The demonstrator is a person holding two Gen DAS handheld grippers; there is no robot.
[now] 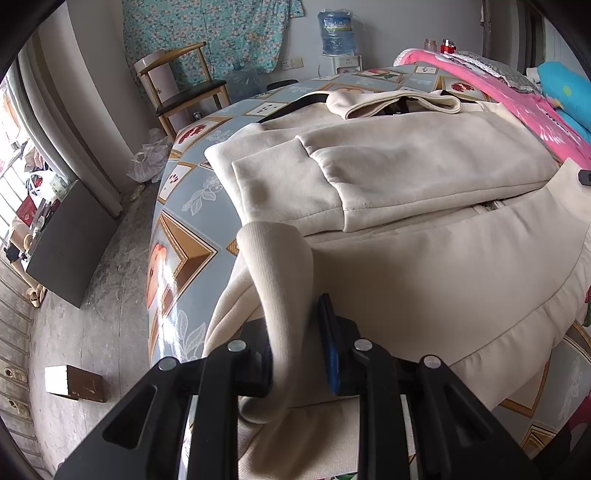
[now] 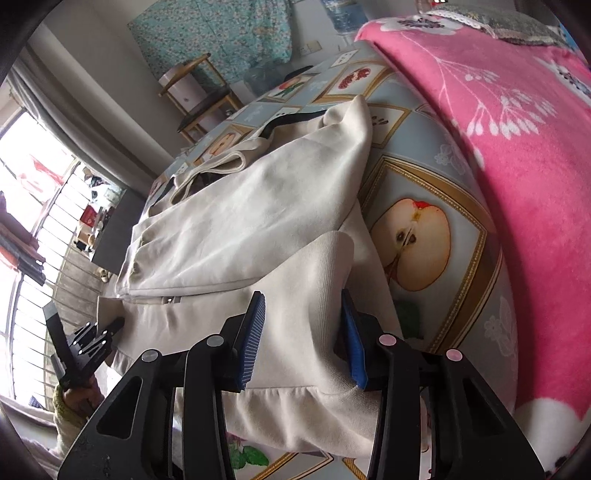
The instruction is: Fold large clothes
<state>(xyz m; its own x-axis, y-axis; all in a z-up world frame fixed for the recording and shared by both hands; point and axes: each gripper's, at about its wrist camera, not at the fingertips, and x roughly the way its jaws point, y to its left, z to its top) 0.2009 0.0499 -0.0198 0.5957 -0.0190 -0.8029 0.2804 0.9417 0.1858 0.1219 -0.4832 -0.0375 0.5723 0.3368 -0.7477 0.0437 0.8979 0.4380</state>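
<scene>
A cream zip jacket point(image 1: 406, 158) lies spread on the fruit-print tablecloth point(image 1: 184, 206), its upper half folded over itself. My left gripper point(image 1: 295, 332) is shut on a ribbed hem strip point(image 1: 277, 258) that loops up between its jaws at the jacket's near left corner. In the right wrist view the jacket point(image 2: 258, 206) runs away from me. My right gripper point(image 2: 303, 325) has the ribbed hem corner point(image 2: 317, 266) bunched between its blue pads point(image 2: 255, 325), which press on it. The left gripper point(image 2: 88, 343) shows at the far left, held by a hand point(image 2: 77, 398).
A pink flowered blanket point(image 2: 517, 184) covers the table's right side, with a blue cushion point(image 1: 565, 92) on it. A wooden chair point(image 1: 177, 88) and a water bottle point(image 1: 338, 31) stand beyond the table. A dark cabinet point(image 1: 74, 243) and a wooden block point(image 1: 74, 382) are on the floor at left.
</scene>
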